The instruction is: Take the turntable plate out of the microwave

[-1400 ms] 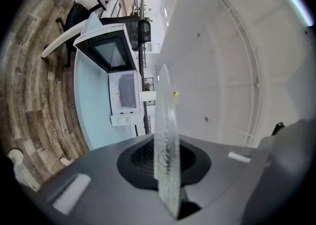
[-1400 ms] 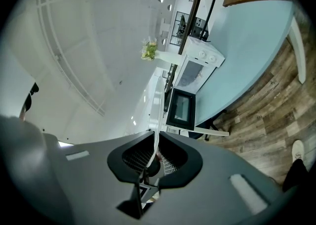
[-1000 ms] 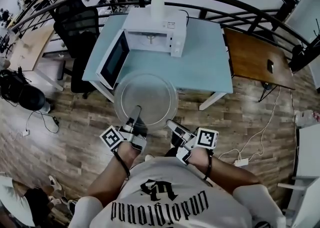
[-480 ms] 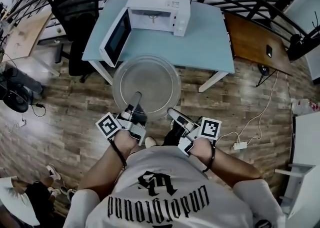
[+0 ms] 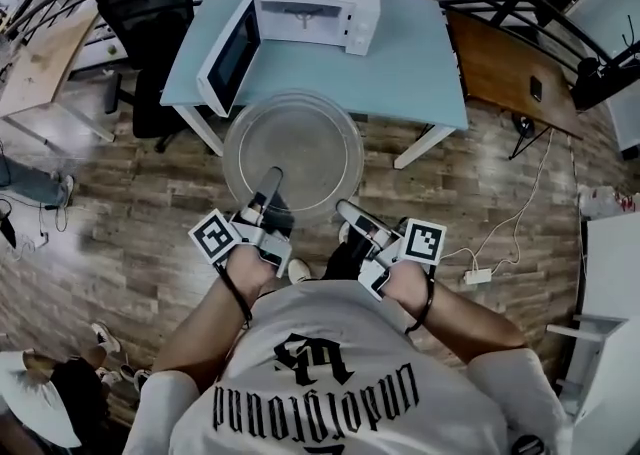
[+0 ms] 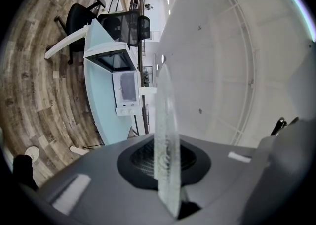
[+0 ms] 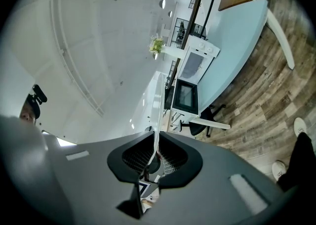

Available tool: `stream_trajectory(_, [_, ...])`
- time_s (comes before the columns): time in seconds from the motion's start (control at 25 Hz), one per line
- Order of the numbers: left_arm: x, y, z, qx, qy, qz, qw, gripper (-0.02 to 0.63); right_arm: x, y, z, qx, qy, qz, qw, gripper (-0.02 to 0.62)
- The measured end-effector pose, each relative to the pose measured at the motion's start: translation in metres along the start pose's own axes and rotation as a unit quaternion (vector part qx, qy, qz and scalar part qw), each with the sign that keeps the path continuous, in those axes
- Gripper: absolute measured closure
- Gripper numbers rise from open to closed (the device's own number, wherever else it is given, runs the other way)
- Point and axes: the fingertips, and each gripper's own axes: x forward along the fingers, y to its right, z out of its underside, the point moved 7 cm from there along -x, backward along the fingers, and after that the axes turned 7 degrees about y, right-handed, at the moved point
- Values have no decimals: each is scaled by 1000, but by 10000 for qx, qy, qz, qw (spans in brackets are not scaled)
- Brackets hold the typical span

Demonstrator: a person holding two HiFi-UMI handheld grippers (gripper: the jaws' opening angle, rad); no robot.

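Over wood floor, front of table, well clear of microwave (door open): turntable plate.
Matl: clear glass, round, shallow raised rim, rigid.
Handling (est.): heavyish, slick, brittle. Take at near rim, two pts, keep level.
Left gripper & right gripper: both clamped on plate's edge, ribbed pads either face.
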Motion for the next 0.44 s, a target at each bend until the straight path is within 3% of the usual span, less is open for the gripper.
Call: stream_trajectory(0.44, [10, 2, -6, -82, -18, 2, 10000, 531, 7, -3, -9, 34, 37, 39, 10000, 563])
